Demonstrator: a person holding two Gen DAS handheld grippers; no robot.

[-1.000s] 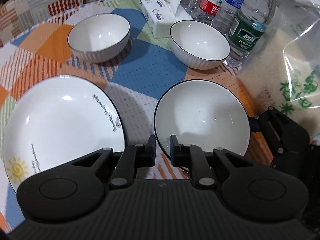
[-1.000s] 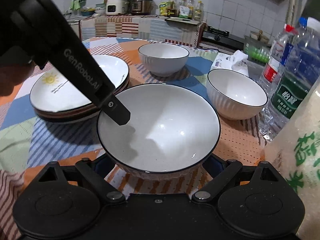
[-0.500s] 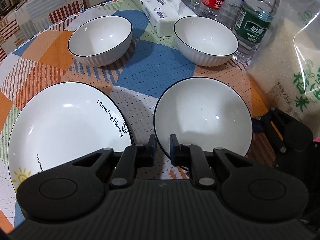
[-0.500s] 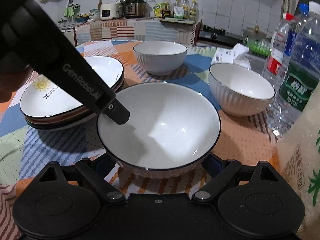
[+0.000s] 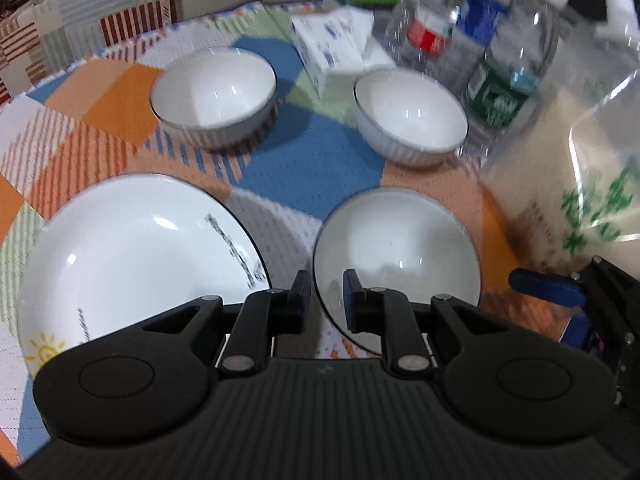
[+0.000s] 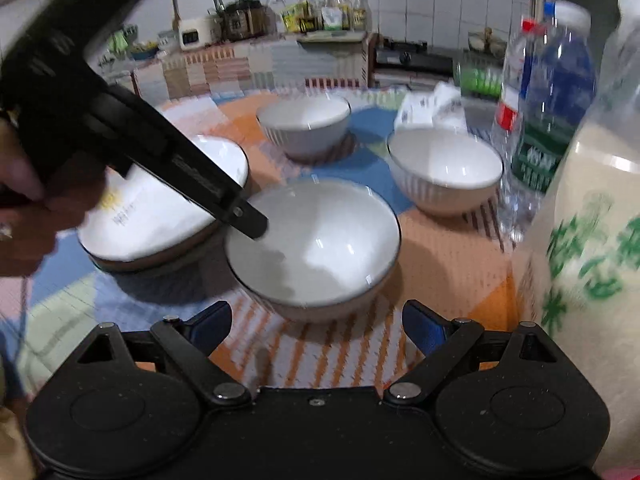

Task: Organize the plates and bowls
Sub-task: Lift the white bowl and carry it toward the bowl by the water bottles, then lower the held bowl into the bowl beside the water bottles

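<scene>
The left gripper point(image 5: 327, 294) straddles the near bowl's point(image 5: 400, 256) rim at its 7 o'clock edge, one of the fingers point(image 5: 352, 300) inside and the other outside; the fingers are narrow and opening, with the rim between them, though blur hides whether the pads press it. The right gripper point(image 6: 316, 320) hangs just short of the same bowl point(image 6: 316, 244) at its 6 o'clock side, fingers wide and holding nothing. Three white bowls stand on the patchwork-clothed counter point(image 5: 312, 168): the near one, one point(image 5: 214, 92) at 11 o'clock and another point(image 5: 412, 114) at 12 o'clock. A stack of plates point(image 6: 168, 216) sits at 9 o'clock, its count unclear. Three water bottles point(image 5: 508, 60) stand behind, beside a tissue pack point(image 5: 340, 52) and a rice bag point(image 5: 572, 184).
</scene>
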